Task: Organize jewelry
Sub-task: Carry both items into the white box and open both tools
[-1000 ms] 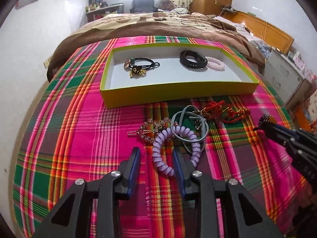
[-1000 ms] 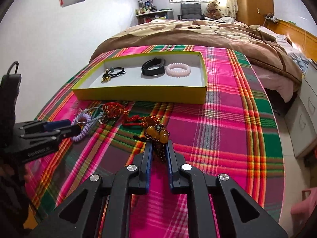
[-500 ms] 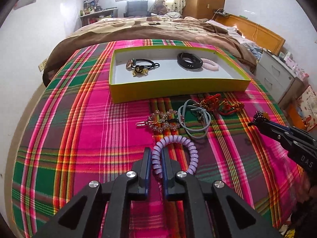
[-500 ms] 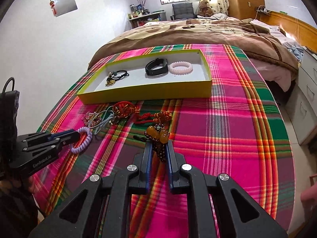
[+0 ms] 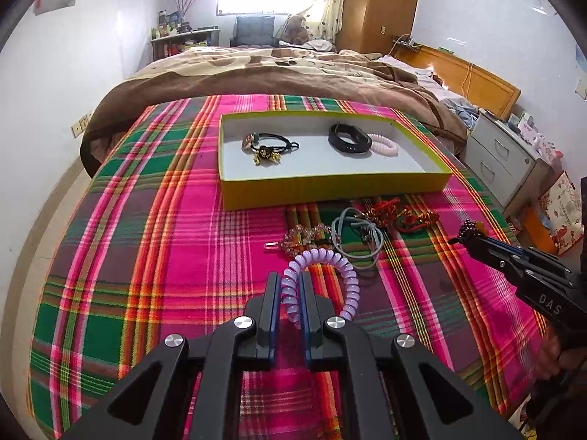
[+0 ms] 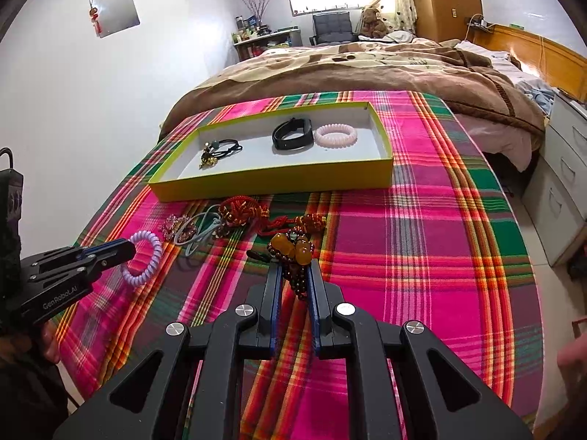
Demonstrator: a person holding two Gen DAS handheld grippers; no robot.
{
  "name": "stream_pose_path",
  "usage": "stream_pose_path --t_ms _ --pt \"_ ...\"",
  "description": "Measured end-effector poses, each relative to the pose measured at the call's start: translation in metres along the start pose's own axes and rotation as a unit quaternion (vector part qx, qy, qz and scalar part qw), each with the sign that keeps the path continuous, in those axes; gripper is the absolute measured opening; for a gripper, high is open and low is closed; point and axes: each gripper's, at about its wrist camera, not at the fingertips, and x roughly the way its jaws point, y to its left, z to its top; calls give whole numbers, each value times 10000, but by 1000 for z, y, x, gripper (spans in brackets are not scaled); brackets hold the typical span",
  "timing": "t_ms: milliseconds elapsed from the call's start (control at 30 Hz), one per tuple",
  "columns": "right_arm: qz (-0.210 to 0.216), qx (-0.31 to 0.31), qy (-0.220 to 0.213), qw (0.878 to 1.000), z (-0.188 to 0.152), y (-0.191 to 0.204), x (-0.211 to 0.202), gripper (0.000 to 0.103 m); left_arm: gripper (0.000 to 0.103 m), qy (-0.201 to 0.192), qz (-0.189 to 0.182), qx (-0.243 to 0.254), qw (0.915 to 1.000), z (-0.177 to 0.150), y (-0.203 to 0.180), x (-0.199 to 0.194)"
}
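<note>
My left gripper (image 5: 290, 293) is shut on a lilac spiral hair tie (image 5: 343, 271) and holds it above the plaid cloth; it also shows in the right wrist view (image 6: 145, 256). My right gripper (image 6: 295, 278) is shut on a brown bead bracelet with amber stones (image 6: 293, 249). A yellow tray (image 5: 330, 189) ahead holds a black hair tie with gold charms (image 5: 269, 146), a black band (image 5: 348, 138) and a pink bracelet (image 5: 383, 145). On the cloth lie a crystal hair clip (image 5: 304, 238), grey hair ties (image 5: 357, 234) and a red knotted cord (image 5: 400, 214).
The plaid cloth (image 5: 146, 238) covers the foot of a bed with a brown blanket (image 5: 275, 77) behind the tray. A white drawer unit (image 5: 506, 157) stands at the right. The cloth's edge drops off at left and right.
My left gripper closed on the lilac spiral hair tie and lifted it off the cloth, away from the clip. My right gripper rose a little with the bead bracelet.
</note>
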Motion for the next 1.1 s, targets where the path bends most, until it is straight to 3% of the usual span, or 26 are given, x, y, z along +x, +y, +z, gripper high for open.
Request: stream_pose_path --t_ms 267,500,767,1100 --pt "-71 13 -205 9998 19 -3 -9 13 9 -158 -88 -115 9998 17 4 -7" --pt "-177 -73 -367 9991 47 -4 -5 13 9 -350 -240 -205 9989 52 6 -6" --pt "-316 -164 -335 9988 79 -14 19 13 9 -406 -321 -161 9985 96 2 17" --pt "-512 -209 24 9985 99 -30 64 13 9 -168 -371 -169 9990 135 -2 71"
